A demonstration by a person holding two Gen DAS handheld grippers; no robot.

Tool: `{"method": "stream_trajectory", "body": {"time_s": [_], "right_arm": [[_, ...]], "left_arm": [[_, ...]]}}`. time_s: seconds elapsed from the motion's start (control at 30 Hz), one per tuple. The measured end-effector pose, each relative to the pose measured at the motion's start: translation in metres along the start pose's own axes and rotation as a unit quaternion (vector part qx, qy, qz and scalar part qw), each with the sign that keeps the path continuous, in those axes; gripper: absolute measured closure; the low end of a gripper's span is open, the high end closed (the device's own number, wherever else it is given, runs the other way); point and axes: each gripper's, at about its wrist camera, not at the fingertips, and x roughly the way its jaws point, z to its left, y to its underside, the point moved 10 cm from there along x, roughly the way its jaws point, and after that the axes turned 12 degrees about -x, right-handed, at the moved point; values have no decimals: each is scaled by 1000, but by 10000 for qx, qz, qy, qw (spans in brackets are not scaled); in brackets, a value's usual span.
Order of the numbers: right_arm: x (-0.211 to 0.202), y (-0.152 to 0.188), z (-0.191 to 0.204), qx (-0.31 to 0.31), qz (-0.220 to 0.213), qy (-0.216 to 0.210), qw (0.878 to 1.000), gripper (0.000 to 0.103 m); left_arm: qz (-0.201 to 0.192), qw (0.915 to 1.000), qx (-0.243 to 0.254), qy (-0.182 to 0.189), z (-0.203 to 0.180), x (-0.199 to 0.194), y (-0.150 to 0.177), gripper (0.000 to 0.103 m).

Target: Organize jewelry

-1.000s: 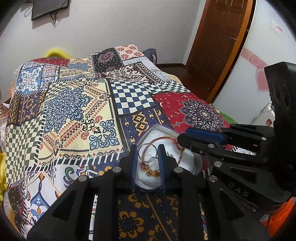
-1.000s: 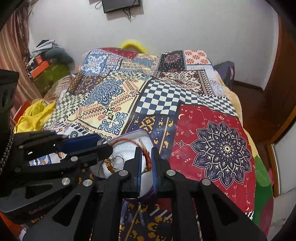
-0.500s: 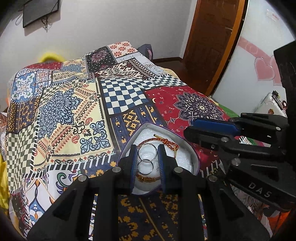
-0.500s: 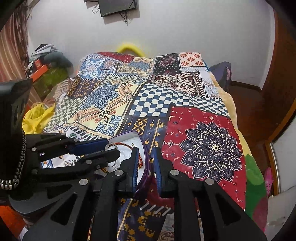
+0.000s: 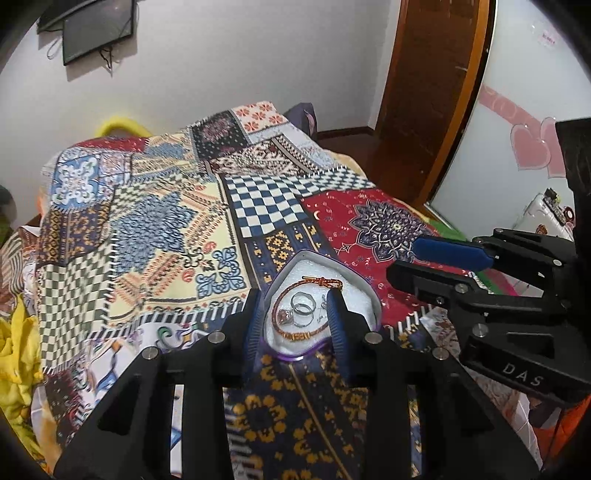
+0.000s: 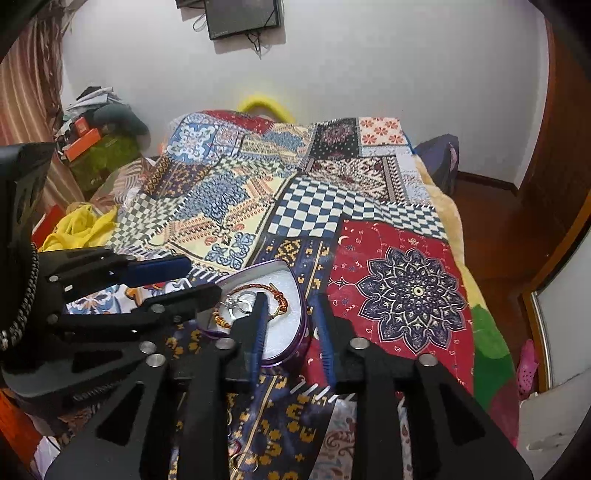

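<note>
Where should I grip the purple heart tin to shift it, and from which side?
Take the purple heart tin by its upright right side wall, from above, one finger inside the rim, one outside. The wall is thin and vertical; the right tool already straddles it, clear of the bracelet and rings.

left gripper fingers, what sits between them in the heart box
In the left wrist view, the open left gripper frames the silver rings and braided orange bracelet on the heart box's white lining.

patchwork bedspread (image 5: 155,221), wall-mounted black screen (image 6: 242,16), wooden door (image 5: 428,92), yellow cloth (image 6: 79,227)
</note>
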Motion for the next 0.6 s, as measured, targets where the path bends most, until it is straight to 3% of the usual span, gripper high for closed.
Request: {"method": "stream_trajectory", "body": {"time_s": [0.37,0.6], "right_arm": [[-48,-1,8,-31,-358,167,9992,69],[-63,16,13,-56,-372,274,9989,69]], "left_arm": [[-364,9993,6,52,-7,-66,11,62],[-347,9994,1,79,-11,-81,32,59]]}}
